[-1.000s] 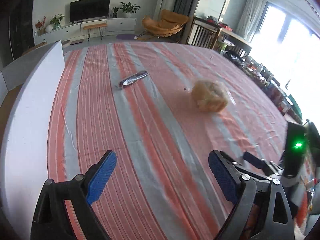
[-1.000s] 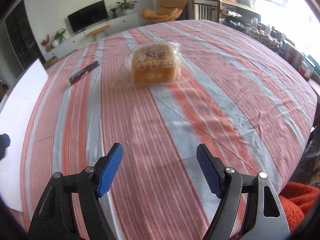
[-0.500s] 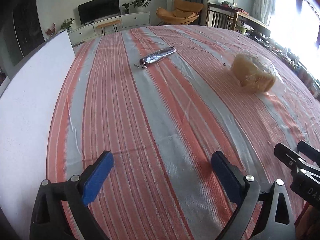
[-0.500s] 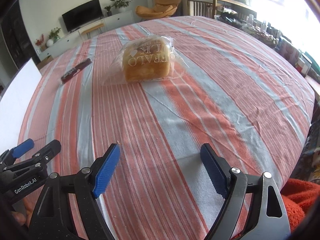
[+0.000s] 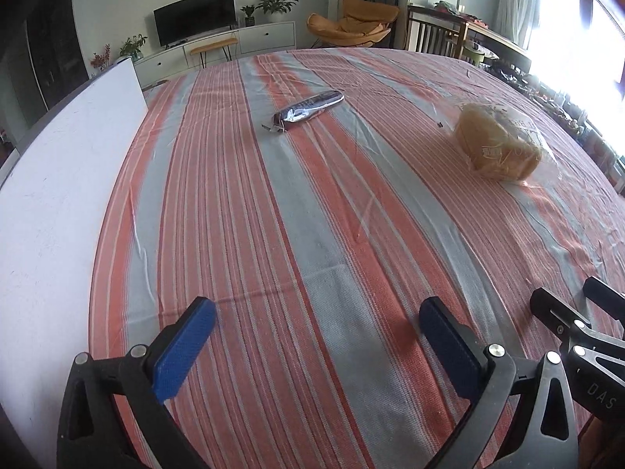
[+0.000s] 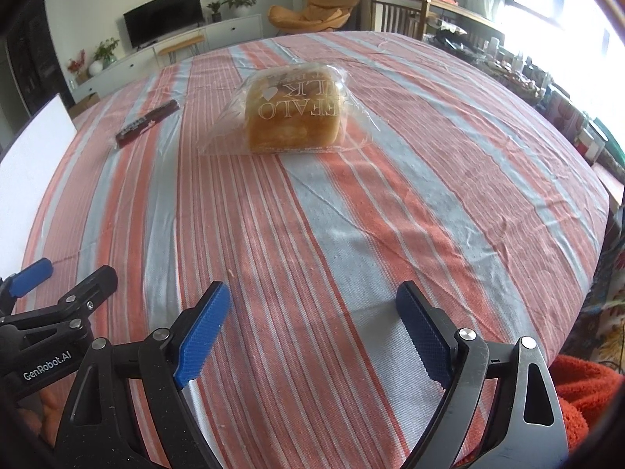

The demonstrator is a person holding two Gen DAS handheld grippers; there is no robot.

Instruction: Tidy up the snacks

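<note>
A bagged loaf of bread [image 6: 295, 111] lies on the striped tablecloth ahead of my right gripper [image 6: 312, 312], which is open and empty near the table's front. The loaf also shows at the right of the left wrist view [image 5: 498, 142]. A dark foil snack bar [image 5: 308, 110] lies further back, ahead of my left gripper [image 5: 316, 328], which is open and empty. The bar shows at the left of the right wrist view [image 6: 147, 123]. Each gripper's fingers appear at the edge of the other's view.
A white board [image 5: 50, 203] lies along the table's left side. The striped tablecloth [image 5: 312, 215] covers the table. The table's right edge [image 6: 597, 203] drops off beside cluttered shelves. A TV stand and an orange chair stand far behind.
Both grippers have drawn closer to the snacks and come closer together side by side. The loaf and the bar have not moved. Both grippers stay open.
</note>
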